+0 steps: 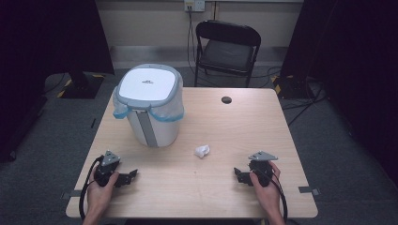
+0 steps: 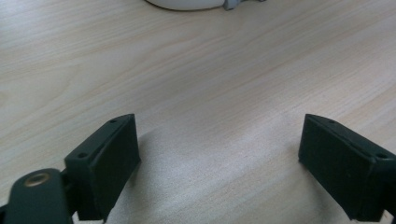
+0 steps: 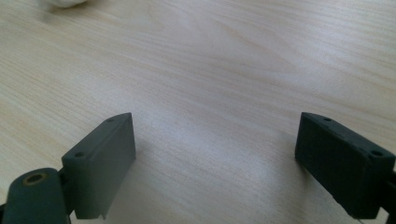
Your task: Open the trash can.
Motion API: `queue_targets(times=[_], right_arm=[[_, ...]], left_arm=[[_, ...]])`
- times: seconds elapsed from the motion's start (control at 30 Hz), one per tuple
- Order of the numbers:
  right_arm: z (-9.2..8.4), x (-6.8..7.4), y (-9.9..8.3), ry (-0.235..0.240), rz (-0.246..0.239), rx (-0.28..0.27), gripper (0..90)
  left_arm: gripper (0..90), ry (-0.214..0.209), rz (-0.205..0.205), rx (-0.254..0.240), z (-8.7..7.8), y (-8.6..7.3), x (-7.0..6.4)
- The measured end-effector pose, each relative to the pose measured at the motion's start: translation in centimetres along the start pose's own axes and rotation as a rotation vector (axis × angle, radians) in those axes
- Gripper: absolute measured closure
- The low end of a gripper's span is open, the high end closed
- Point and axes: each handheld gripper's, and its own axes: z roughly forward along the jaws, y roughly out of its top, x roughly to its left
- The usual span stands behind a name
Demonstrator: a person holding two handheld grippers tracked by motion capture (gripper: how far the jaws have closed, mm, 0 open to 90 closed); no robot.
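A white lidded bin (image 1: 149,105) with a blue bag liner stands on the wooden table (image 1: 225,126), left of centre. A crumpled white paper ball (image 1: 202,151) lies in front of it, to its right. My left gripper (image 1: 131,176) rests low near the front left edge, jaws wide apart over bare wood (image 2: 219,140); the bin's base (image 2: 187,3) shows at the top of the left gripper view. My right gripper (image 1: 238,174) sits near the front right, open with nothing between its fingers (image 3: 215,140). The paper ball (image 3: 67,2) peeks in at the top left of the right gripper view.
A small dark round hole (image 1: 226,100) marks the table's far side. A black folding chair (image 1: 227,49) stands behind the table, with cables on the grey floor. Tape marks stick to the table's front corners.
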Motion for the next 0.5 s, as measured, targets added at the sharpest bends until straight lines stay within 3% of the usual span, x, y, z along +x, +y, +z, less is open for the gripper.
queue_targets(times=[0.37, 0.5], right_arm=[[0.1, 0.5, 0.1, -0.005, -0.004, -0.007, 13.0], [0.4, 1.4, 1.3, 0.02, -0.042, -0.018, 13.2]], left_arm=[[16.4, 0.035, -0.031, -0.004, -0.3, -0.2, -0.4], [21.8, 0.023, -0.086, -0.031, -0.3, 0.1, 0.2]])
